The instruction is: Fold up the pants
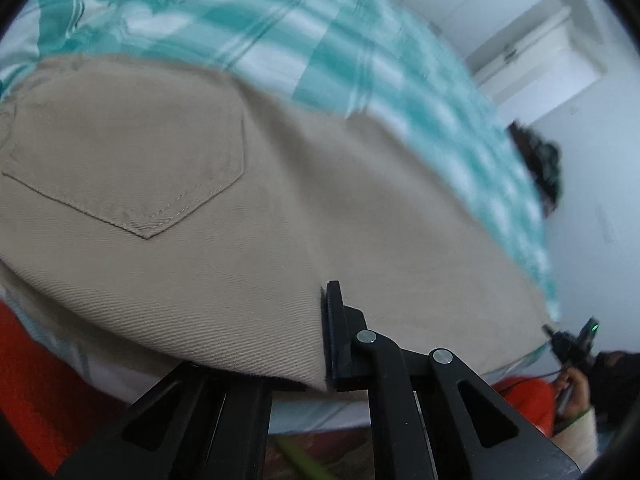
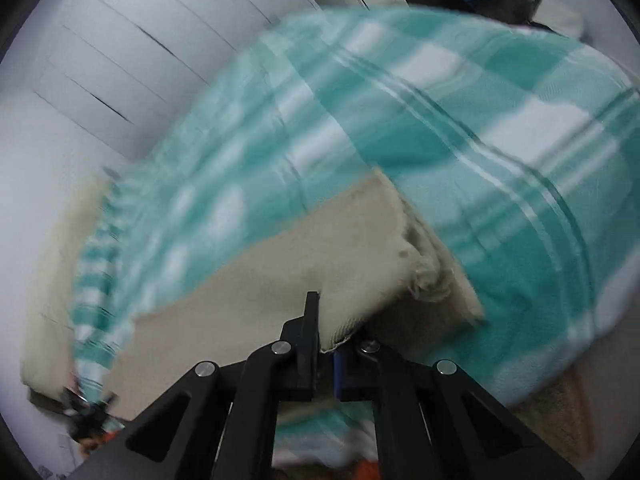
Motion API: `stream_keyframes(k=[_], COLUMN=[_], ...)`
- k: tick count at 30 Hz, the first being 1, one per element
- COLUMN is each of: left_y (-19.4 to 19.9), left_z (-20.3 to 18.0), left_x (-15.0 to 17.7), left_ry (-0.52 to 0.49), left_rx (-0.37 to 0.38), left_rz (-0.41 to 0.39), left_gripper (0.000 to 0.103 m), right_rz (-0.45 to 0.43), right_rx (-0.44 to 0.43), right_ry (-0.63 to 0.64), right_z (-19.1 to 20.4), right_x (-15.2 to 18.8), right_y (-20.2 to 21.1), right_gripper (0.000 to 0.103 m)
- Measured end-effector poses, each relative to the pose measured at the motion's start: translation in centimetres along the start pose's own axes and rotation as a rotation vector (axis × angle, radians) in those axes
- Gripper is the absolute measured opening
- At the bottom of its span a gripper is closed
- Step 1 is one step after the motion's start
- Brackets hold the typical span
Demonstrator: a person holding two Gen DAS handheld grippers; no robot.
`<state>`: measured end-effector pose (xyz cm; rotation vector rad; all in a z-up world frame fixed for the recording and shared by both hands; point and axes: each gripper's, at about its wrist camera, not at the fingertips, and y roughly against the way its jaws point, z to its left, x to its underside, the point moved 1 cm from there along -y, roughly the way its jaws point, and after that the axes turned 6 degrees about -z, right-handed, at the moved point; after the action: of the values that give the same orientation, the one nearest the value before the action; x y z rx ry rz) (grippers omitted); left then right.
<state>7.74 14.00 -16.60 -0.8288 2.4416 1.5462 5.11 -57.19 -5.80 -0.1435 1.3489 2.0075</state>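
Nearest in the left wrist view, the left gripper [image 1: 326,344] is clamped on the edge of the tan pants [image 1: 248,216], with one black finger lying over the cloth and the other hidden beneath it. The fabric spreads away from the jaws in a broad smooth sheet, and a stitched back pocket [image 1: 128,160] shows on it toward the left. Beyond the pants lies the bed, covered by a teal and white checked blanket [image 1: 360,60]; the pants rest along its near edge. Far right, a person's hand [image 1: 574,392] holds a dark device by the bed's corner.

In the right wrist view, the right gripper [image 2: 326,344] pinches a frayed hem corner of the pants [image 2: 300,264] between its closed fingers. The leg runs off to the left over the blanket [image 2: 480,140], and a second layer of tan cloth shows just under the raised hem. White cupboard doors [image 2: 140,60] stand behind the bed.
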Motion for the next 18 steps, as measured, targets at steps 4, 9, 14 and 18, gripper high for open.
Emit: stream_keyframes(k=[4,9,14,18], left_y=[-1.2,-1.2,0.4,3.2], left_z=[0.3,0.7,-0.5,-1.6], left_x=[0.2,0.4,0.8,2.3], left_ry=[0.009,0.032,-0.008,-0.082], left_rx=[-0.024,-0.017,-0.065,-0.185], left_rz=[0.028,0.031,0.048,0.056], left_gripper=[0.004,0.009,0.041,0.069], right_rz=[0.03,-0.019,-0.142,-0.373], right_rx=[0.024,-0.042,0.032,0.228], right_ry=[-0.086,-0.134,-0.162,-0.152], right_z=[-2.1,-3.2,-3.5,-3.0], right_x=[0.5,0.4,0.7,1.1], right_y=[-1.2,-0.4,2.4,7.2], right_gripper=[0.011,0.017,0.042,0.091])
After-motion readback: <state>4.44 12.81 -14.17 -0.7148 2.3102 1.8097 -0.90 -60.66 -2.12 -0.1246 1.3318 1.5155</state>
